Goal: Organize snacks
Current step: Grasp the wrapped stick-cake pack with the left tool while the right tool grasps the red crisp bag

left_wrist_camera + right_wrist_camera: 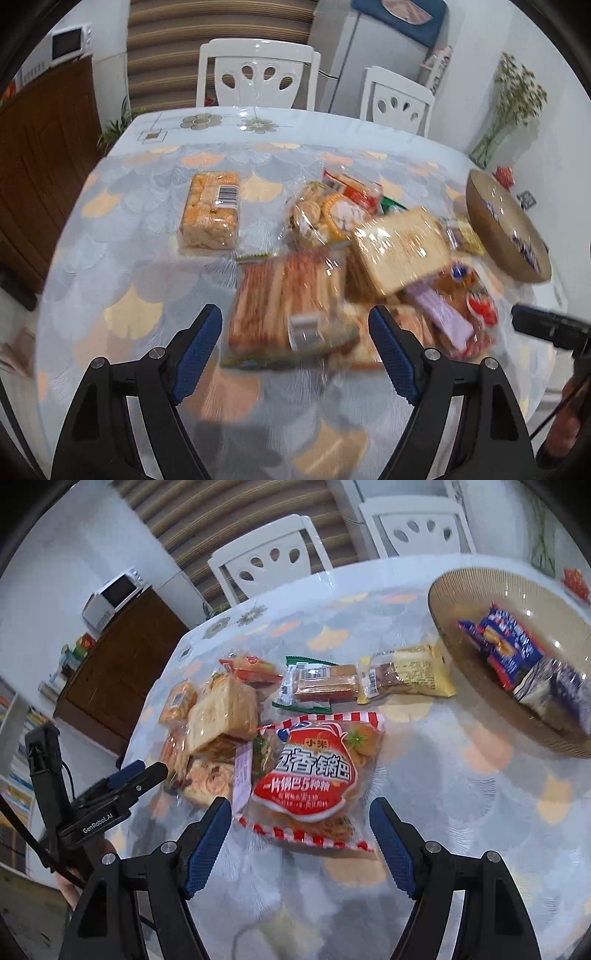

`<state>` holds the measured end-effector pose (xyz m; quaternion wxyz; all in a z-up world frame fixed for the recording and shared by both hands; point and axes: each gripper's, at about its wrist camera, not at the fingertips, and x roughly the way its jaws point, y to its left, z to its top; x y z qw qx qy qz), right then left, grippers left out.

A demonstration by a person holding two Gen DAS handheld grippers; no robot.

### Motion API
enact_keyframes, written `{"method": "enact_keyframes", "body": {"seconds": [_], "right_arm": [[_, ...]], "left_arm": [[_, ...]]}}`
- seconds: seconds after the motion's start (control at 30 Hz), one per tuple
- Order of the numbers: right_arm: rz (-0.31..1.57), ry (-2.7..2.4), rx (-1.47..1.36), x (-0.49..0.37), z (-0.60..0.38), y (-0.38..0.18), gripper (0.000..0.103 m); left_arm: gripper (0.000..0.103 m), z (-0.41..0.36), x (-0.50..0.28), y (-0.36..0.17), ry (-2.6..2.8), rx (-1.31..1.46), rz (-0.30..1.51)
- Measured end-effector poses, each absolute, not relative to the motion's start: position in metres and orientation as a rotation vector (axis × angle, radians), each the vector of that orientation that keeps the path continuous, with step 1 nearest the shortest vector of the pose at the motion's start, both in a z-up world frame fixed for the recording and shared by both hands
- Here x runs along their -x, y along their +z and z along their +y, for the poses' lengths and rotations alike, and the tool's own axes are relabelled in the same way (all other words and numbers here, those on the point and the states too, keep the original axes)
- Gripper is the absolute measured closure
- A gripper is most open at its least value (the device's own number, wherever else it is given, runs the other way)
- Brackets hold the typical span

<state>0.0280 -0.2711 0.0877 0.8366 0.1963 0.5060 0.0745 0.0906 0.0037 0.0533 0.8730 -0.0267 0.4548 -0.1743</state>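
A pile of wrapped snacks lies on the table. In the left wrist view my left gripper (295,325) is open and empty, just above a clear pack of brown sticks (284,295). A wrapped toast slice (400,247) lies on the pile, and an orange cracker pack (210,210) lies apart at the left. In the right wrist view my right gripper (301,816) is open around the near end of a red-and-white striped snack bag (314,771). A tan bowl (461,587) at the right holds blue packets (509,646). My left gripper (144,771) shows at the left there.
A green-edged bar (317,686) and a yellow pack (410,675) lie behind the red bag. Two white chairs (255,74) stand at the table's far side. A brown cabinet (110,664) with a microwave stands left. A vase of flowers (509,110) stands far right.
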Motion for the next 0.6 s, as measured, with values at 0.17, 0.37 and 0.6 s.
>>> {"method": "enact_keyframes", "body": {"seconds": [0.17, 0.37, 0.6], "right_arm": [[1.081, 0.130, -0.418, -0.043, -0.268, 0.075, 0.024], [1.099, 0.107, -0.422, -0.058, -0.263, 0.061, 0.017], [1.103, 0.081, -0.391, -0.068, -0.254, 0.047, 0.017]], "left_arm": [[0.025, 0.007, -0.105, 0.039, -0.377, 0.116, 0.955], [0.025, 0.010, -0.110, 0.027, -0.396, 0.160, 0.954], [0.024, 0.013, -0.111, 0.019, -0.402, 0.193, 0.950]]}}
